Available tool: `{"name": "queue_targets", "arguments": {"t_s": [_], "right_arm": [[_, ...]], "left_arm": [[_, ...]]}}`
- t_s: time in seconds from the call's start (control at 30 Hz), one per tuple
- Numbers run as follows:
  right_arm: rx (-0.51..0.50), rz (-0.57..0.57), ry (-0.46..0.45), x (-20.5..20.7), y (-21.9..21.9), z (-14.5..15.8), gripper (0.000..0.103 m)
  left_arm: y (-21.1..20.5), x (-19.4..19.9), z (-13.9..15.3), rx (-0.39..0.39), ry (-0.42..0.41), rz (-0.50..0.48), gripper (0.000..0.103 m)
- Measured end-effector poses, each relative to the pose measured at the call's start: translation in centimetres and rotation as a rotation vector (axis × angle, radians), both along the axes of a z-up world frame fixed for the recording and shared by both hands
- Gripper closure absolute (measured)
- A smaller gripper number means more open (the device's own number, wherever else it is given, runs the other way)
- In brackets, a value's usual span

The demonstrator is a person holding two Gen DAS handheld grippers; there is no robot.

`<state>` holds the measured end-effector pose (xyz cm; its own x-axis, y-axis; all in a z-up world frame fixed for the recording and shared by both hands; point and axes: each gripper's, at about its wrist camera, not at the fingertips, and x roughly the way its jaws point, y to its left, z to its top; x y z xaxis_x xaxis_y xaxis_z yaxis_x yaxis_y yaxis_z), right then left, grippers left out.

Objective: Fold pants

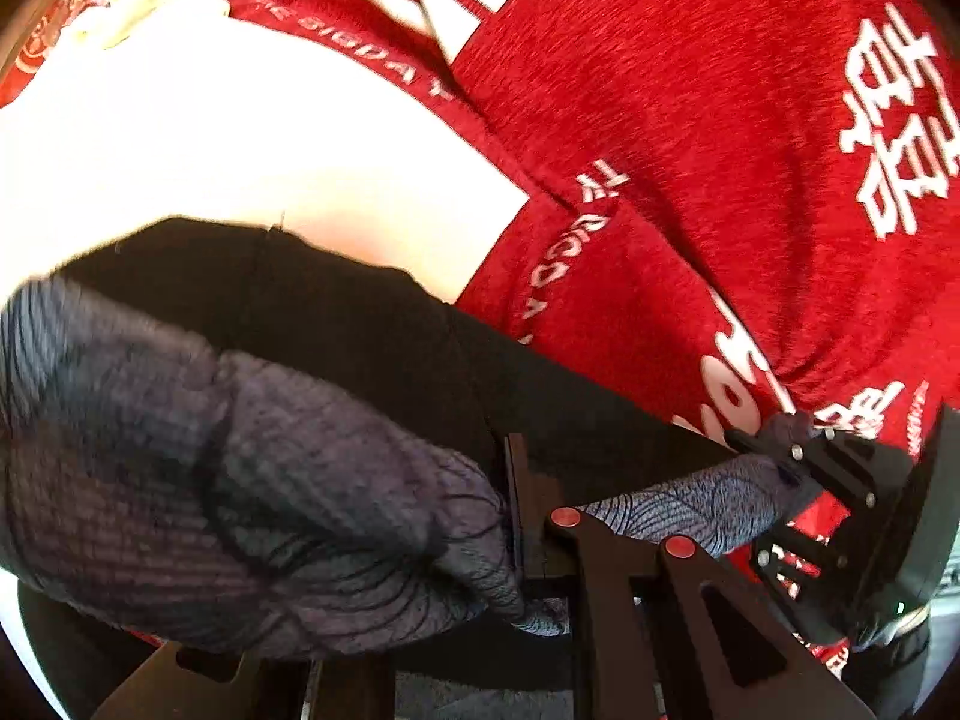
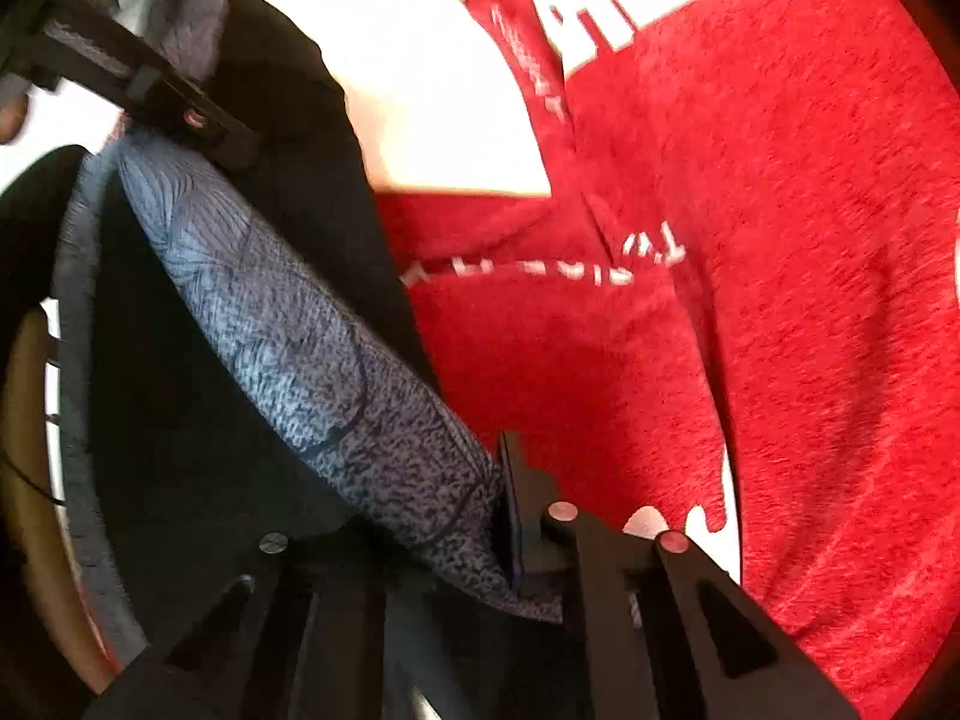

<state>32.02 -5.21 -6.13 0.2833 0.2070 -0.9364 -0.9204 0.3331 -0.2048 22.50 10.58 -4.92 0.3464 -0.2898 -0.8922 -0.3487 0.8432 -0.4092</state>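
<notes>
Two grippers: both clamped on the pants.
Left gripper: jaws shut on grey patterned cloth, which bunches to its left.
Right gripper: pinching the same waistband edge; the other gripper shows far up-left.
Pants: black with grey knit band, stretched between the two.
Red cloth: beneath, white Chinese characters and blurred Latin lettering, not readable.

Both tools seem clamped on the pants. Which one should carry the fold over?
Probably the left tool: it grips the bulk of the pants beside open red blanket. The right tool pinches only a stretched edge.
</notes>
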Motion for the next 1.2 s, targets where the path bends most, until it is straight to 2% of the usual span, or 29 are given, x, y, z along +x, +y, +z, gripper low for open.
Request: {"name": "queue_targets", "arguments": {"t_s": [0.17,0.3,0.37,0.47,0.63,0.7,0.77,0.8,0.83,0.87,0.93,1.0,1.03,1.1,1.17,1.2], "right_arm": [[0.043,-0.029,-0.155,-5.7,-0.9,3.6,0.089],[0.023,-0.061,-0.290,-10.8,-0.2,4.4,0.089],[-0.002,-0.076,-0.339,-13.4,0.5,3.8,0.089],[-0.014,-0.129,-0.364,-16.7,1.5,2.2,0.089],[-0.042,-0.201,-0.306,-21.9,2.5,-3.5,0.089],[-0.063,-0.247,-0.315,-22.4,2.8,-5.4,0.089],[-0.038,-0.293,-0.332,-22.4,2.7,-5.4,0.089],[-0.022,-0.321,-0.316,-22.2,2.5,-5.2,0.089],[-0.007,-0.341,-0.304,-21.9,2.3,-4.9,0.089],[-0.001,-0.352,-0.298,-21.8,2.0,-4.9,0.089],[-0.014,-0.346,-0.323,-22.1,2.0,-5.0,0.087],[-0.043,-0.340,-0.361,-22.5,2.0,-5.1,0.085],[-0.053,-0.342,-0.366,-22.5,2.2,-5.2,0.083],[-0.061,-0.354,-0.358,-22.8,2.2,-4.7,0.072],[-0.020,-0.352,-0.339,-24.0,2.1,-3.4,0.020],[0.019,-0.340,-0.349,-24.7,1.9,-2.4,0.018]], "left_arm": [[1.4,-2.9,2.0,-0.025,-0.052,-0.037,0.089],[2.1,-5.4,1.4,-0.047,-0.063,-0.062,0.089],[2.9,-7.0,0.2,-0.069,-0.053,-0.063,0.089],[4.1,-9.5,-2.3,-0.083,-0.031,-0.065,0.088],[4.9,-11.5,-7.6,-0.100,0.052,-0.078,0.088],[5.1,-11.7,-7.6,-0.118,0.033,-0.067,0.088],[5.1,-11.8,-7.2,-0.111,0.020,-0.075,0.088],[5.0,-11.9,-7.0,-0.096,0.016,-0.088,0.084],[4.9,-12.0,-6.8,-0.056,0.024,-0.095,0.069],[5.0,-12.2,-6.8,-0.016,0.032,-0.092,0.061],[5.8,-13.1,-6.5,-0.019,0.035,-0.086,0.060],[7.3,-14.2,-6.0,-0.009,0.047,-0.049,0.047],[8.1,-14.7,-5.5,0.016,0.042,-0.024,0.045],[10.0,-16.0,-4.6,0.064,0.039,0.016,0.045],[11.5,-16.9,-3.4,0.099,0.028,0.062,0.045],[11.8,-17.1,-2.9,0.119,0.017,0.072,0.045]]}}
